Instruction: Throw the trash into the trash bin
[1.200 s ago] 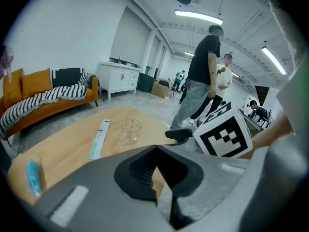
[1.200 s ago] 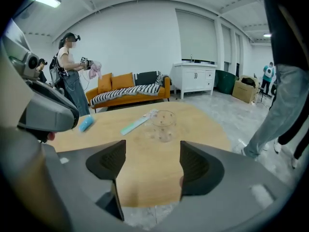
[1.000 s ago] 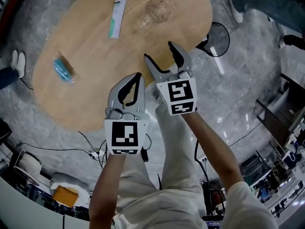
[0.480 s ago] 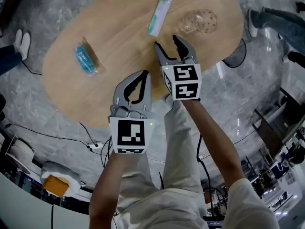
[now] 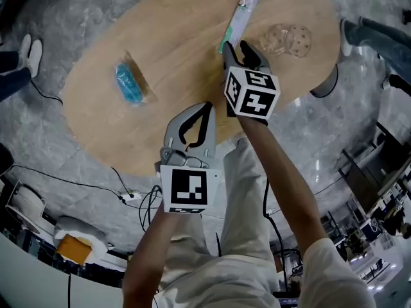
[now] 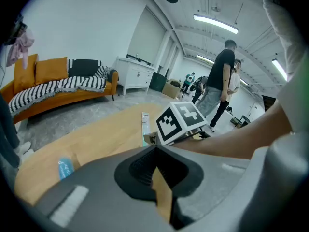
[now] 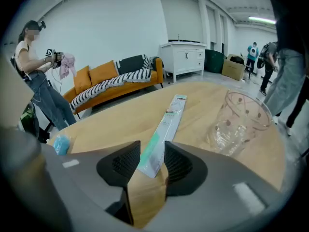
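**Right tongs closing round the long packet's near end**

Nearest the person, the left gripper (image 5: 204,108) hangs over the near edge of the oval light-wood table (image 5: 173,56). Its jaws are drawn together at the tips with nothing between them.

A little farther in, the right gripper (image 5: 237,47) points steeply down at the tabletop. Its jaws stand a narrow way apart and have just been closing. Between them lies the near end of the long, narrow clear packet with a green-and-white card inside (image 7: 166,127). The packet rests flat on the wood and the pads are not seen pressing it. The rest of it runs away from the gripper toward the table's far side.

Near the packet, on the right, stands a clear plastic cup with dots (image 7: 239,122). Well apart to the left lies a small blue pack in a clear wrapper (image 5: 128,82).

Beyond the table are an orange sofa with a striped throw (image 7: 111,81) and a white cabinet (image 7: 186,59).
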Demonstrator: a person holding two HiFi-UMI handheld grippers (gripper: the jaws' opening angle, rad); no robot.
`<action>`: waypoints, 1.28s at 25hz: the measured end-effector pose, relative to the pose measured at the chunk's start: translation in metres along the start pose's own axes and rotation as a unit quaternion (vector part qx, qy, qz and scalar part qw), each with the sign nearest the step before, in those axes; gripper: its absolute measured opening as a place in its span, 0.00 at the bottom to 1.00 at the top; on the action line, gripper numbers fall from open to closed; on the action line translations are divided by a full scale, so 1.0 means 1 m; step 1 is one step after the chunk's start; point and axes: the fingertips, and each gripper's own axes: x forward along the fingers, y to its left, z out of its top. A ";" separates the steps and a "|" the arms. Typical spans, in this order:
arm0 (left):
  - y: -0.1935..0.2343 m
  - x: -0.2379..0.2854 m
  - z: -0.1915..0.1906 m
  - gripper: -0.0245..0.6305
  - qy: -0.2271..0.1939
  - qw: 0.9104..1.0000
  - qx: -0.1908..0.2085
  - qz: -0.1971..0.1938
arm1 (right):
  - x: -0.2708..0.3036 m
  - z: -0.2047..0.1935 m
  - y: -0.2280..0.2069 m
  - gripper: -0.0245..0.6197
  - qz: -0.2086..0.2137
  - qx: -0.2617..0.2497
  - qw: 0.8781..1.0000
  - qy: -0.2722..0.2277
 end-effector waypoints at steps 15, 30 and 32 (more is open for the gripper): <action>0.028 -0.009 -0.001 0.04 -0.016 1.000 -0.016 0.016 | 0.014 -0.015 0.001 0.15 -0.045 -0.038 0.998 0.034; -0.008 -0.001 0.002 0.04 -0.011 1.000 -0.008 0.018 | -0.032 -0.007 0.004 0.14 0.027 -0.088 0.996 -0.012; -0.016 0.000 0.001 0.04 -0.009 1.000 -0.006 0.019 | -0.042 -0.005 0.002 0.14 0.043 -0.085 0.995 -0.021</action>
